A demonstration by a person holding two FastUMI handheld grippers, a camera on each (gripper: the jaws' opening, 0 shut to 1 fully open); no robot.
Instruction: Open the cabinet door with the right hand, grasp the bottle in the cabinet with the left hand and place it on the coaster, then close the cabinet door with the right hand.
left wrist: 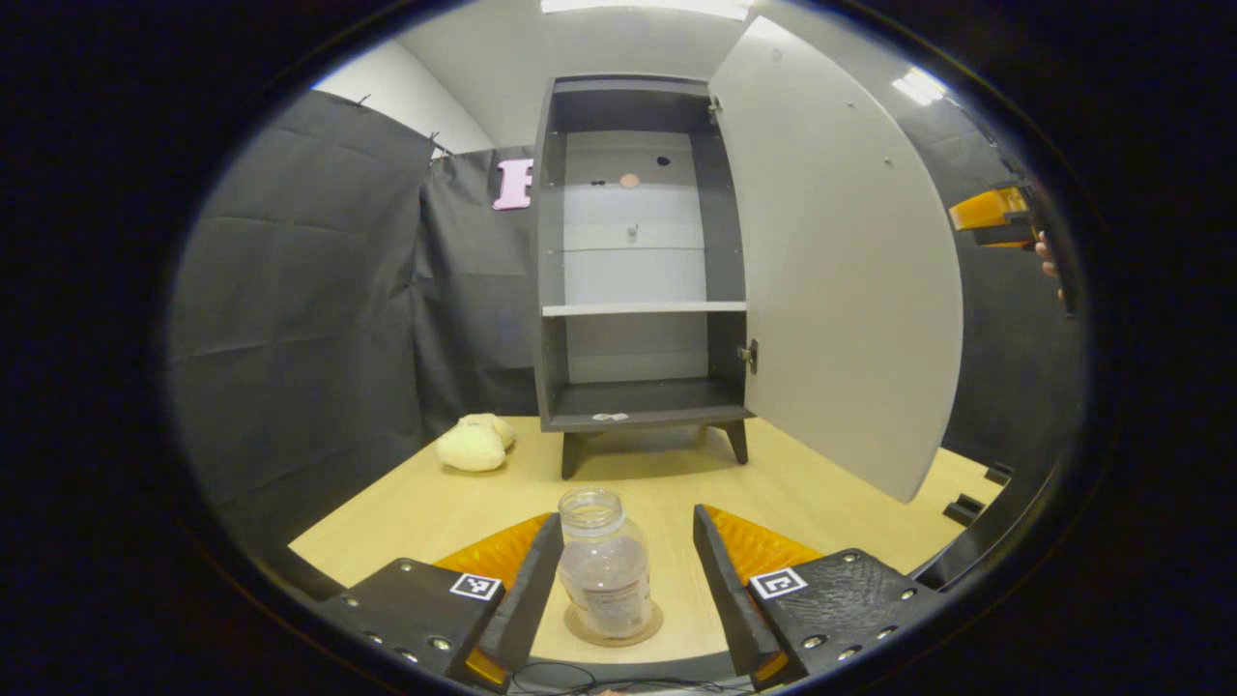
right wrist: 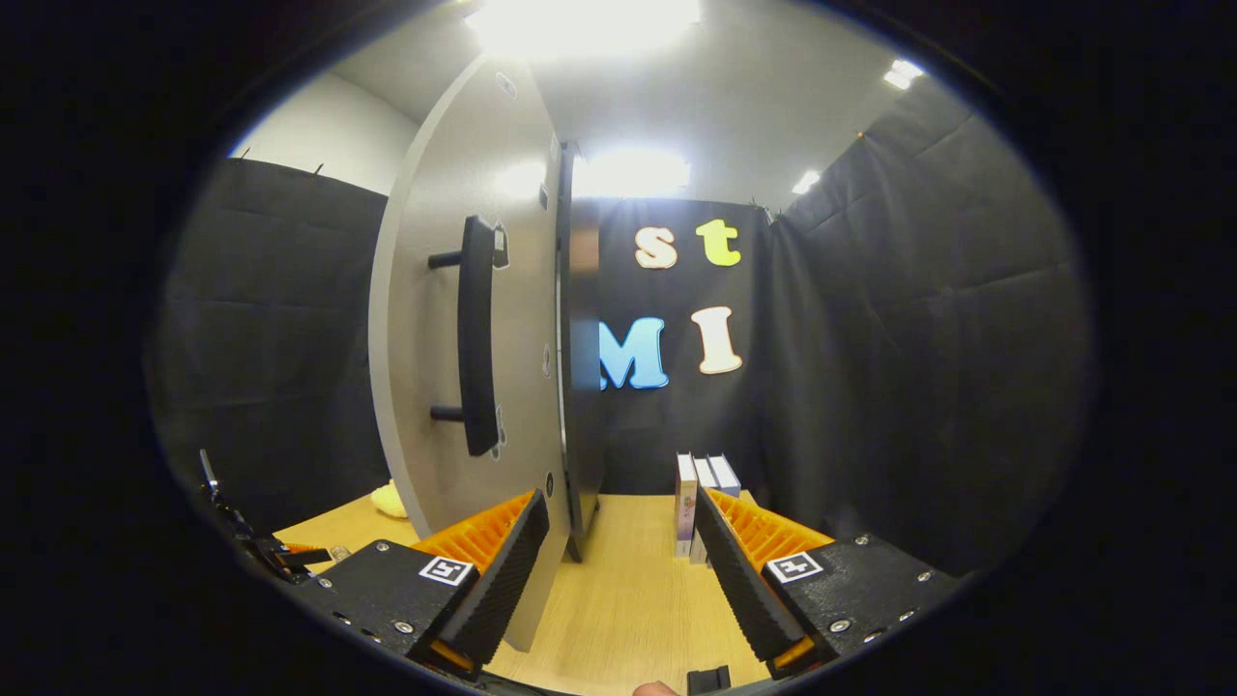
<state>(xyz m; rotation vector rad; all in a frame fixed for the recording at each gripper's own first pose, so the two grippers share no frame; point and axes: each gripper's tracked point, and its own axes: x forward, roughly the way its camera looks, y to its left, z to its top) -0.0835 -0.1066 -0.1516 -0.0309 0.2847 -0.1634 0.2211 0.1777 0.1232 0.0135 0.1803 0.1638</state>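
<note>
Now the left gripper (left wrist: 626, 580) stands spread wide, its fingers flanking the clear bottle (left wrist: 605, 565) without both pressing it; the left finger looks to sit right against the glass. That bottle stands upright on the round coaster (left wrist: 614, 628) on the wooden table (left wrist: 821, 488). Beyond, the cabinet (left wrist: 638, 261) gapes, its door (left wrist: 836, 261) swung out. The right gripper (right wrist: 618, 570) is likewise parted, near the door's handle (right wrist: 475, 333), gripping nothing.

No words or numbers can be read. The bottle (left wrist: 606, 570), low in the middle of the left gripper view, has a label too blurry to read. Small square black-and-white code tags (left wrist: 779, 583) sit on the grippers, without letters.
</note>
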